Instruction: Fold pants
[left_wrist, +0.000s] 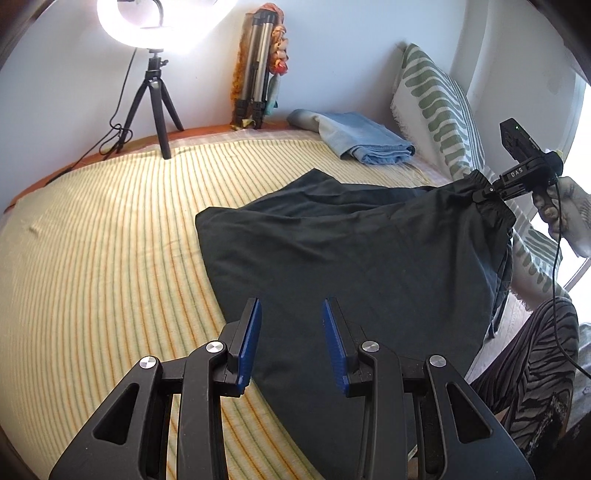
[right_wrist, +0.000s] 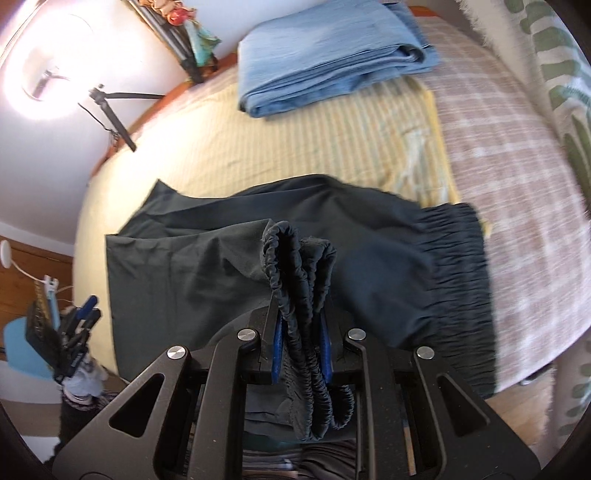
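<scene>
right gripper (right_wrist: 301, 336) pitched steeply down, jaws clamped on bunched waistband of dark pants (left_wrist: 369, 251) near bed (left_wrist: 110, 229) edge; left gripper (left_wrist: 291, 332) angled down over pants, jaws released, empty.

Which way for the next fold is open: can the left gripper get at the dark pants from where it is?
Probably yes. The left gripper hovers open right over the dark pants, nothing between them. The right gripper already pinches the waistband.
</scene>
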